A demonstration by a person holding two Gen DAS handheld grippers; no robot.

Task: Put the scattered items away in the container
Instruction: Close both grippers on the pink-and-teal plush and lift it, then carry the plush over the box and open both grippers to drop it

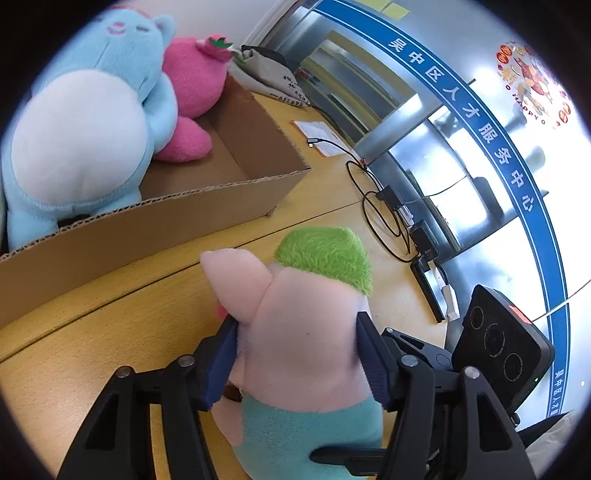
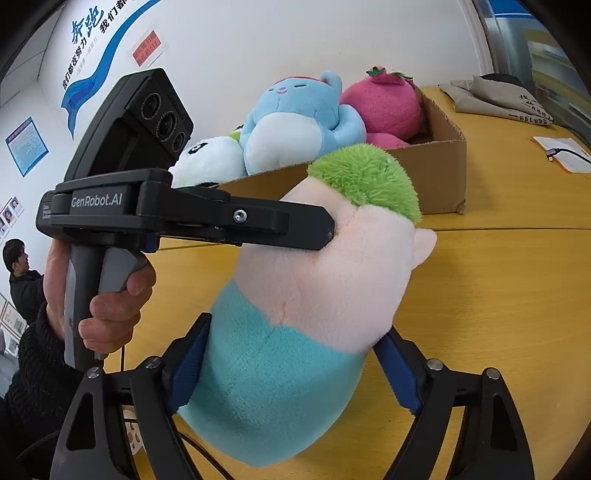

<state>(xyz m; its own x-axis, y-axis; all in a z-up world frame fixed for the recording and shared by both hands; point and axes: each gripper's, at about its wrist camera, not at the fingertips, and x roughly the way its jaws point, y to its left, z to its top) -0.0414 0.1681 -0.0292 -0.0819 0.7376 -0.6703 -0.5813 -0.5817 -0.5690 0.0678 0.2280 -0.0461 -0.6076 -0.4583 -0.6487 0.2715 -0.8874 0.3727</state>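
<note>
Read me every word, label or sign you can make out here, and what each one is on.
"GenRobot.AI": left gripper body.
"吴中区人才服务中心": blue band across the glass.
"HAPPY": red window sticker.
"奔跑": white wall; smaller slogan beside it unclear.
Red notice, canvas bag print: too blurred.

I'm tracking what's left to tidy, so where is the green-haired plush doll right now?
The green-haired plush doll is gripped by both the left gripper and right gripper above the wooden table, just in front of the cardboard box.

"GenRobot.AI" on left tool (image 2: 325, 232)
</note>
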